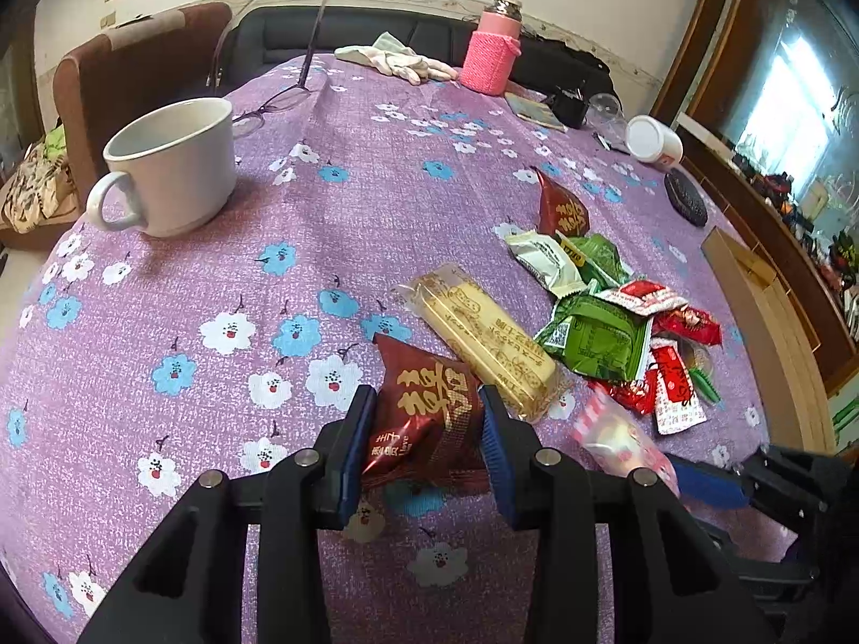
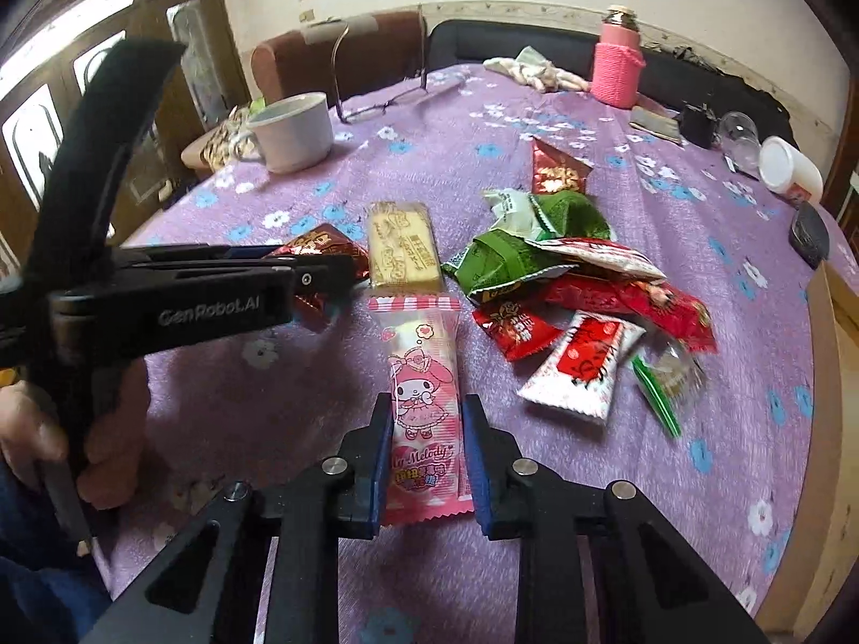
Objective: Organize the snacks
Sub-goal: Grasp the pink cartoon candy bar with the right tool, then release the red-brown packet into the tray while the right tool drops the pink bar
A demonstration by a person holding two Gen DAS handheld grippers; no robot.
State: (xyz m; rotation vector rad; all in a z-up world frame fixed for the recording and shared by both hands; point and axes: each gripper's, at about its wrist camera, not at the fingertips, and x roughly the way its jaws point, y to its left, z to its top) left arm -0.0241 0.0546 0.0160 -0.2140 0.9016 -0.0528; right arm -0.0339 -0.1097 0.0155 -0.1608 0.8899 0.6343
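The left tool (image 1: 427, 402) is clenched on a dark red candy packet (image 1: 424, 413); the right tool (image 2: 424, 418) grasps a pink snack packet (image 2: 424, 402) at lower centre on the bench (image 2: 698, 483).

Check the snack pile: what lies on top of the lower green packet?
A white-and-red wrapper lies across the green packet, and a second green packet overlaps its far end. Whatever is beneath the green packet is covered; only the purple tablecloth shows around it.

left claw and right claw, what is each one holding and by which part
Left claw: dark red snack packet, gripped across its near half. Right claw: pink My Melody packet, gripped by its long sides, near end.
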